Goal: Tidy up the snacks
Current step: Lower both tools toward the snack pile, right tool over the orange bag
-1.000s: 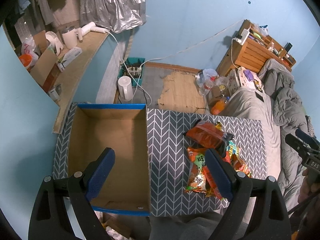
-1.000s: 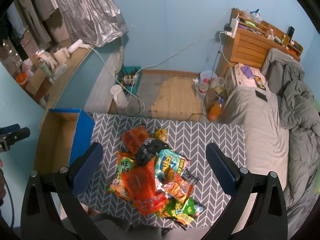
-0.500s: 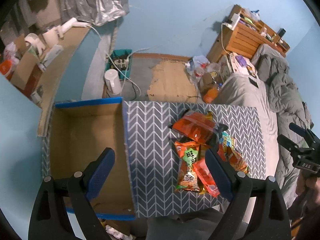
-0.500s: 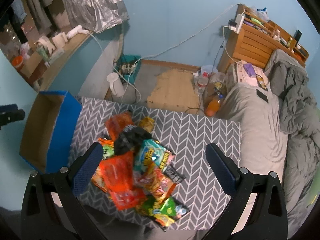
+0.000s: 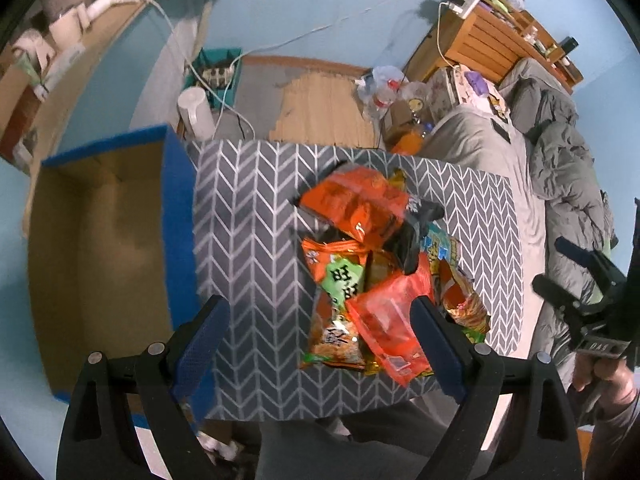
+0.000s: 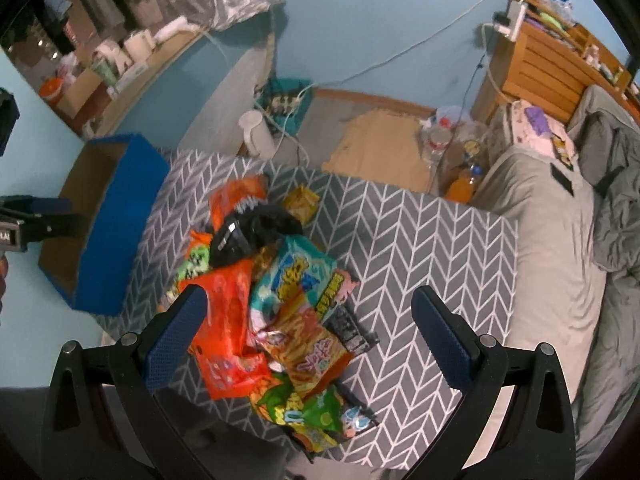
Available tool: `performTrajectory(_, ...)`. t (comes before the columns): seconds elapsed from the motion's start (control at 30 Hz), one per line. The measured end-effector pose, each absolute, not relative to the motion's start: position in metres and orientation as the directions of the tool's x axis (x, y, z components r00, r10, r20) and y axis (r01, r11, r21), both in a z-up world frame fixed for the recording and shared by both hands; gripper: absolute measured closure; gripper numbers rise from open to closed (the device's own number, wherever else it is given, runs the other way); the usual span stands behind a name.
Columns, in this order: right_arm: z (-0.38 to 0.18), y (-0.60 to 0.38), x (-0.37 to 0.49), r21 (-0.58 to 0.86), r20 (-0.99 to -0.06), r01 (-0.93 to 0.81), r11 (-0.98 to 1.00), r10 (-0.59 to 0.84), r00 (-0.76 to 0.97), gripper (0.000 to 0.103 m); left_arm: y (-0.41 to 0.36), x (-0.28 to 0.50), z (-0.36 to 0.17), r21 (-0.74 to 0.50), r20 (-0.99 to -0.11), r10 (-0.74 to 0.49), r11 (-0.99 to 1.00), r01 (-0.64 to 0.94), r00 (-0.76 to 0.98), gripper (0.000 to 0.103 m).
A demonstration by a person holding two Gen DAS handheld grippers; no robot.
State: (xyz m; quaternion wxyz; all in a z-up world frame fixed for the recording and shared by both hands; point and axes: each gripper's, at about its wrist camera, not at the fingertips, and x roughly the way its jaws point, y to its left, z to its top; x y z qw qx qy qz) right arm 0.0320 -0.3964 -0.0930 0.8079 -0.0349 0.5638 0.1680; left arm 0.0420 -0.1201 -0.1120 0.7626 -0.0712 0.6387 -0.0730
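A heap of snack bags [image 5: 372, 264] lies on the grey chevron-patterned table [image 5: 248, 216]; the same heap of snack bags [image 6: 272, 300] fills the middle of the right wrist view. An empty cardboard box with blue edges [image 5: 100, 248] stands at the table's left end, and the box [image 6: 100, 216] shows at the left in the right wrist view. My left gripper [image 5: 320, 332] hangs open above the table's near edge, over the left part of the heap. My right gripper [image 6: 306, 332] is open above the heap's near side. Both hold nothing.
A bed with grey bedding [image 6: 568, 240] borders the table on the right. Beyond the table are a white kettle [image 6: 256, 132], a teal crate with a power strip [image 6: 286, 100], bottles [image 6: 460, 180] on the floor and a wooden shelf [image 6: 540, 72]. A person's hand [image 5: 612, 380] holds the right gripper.
My left gripper has swung right, from over the box toward the snack heap. My right gripper has come closer to the heap, which now looks larger and lies more centred between its fingers.
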Motion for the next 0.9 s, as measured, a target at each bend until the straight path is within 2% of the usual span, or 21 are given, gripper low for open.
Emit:
performTrajectory(0.37,-0.149,-0.401,0.036,0.19,-0.943,-0.473,0.86,0.294,0.155,0.003,-0.151,0.021,-0.174,-0.214,-0.975,-0.196,0.959,-0.186,0.108,0.01)
performTrajectory(0.9,-0.192,-0.399,0.03,0.253,-0.941,-0.571,0.781,0.336,0.043,0.003,-0.195,-0.009,-0.215,-0.213,-0.977,-0.204,0.924,-0.318,0.062,0.01)
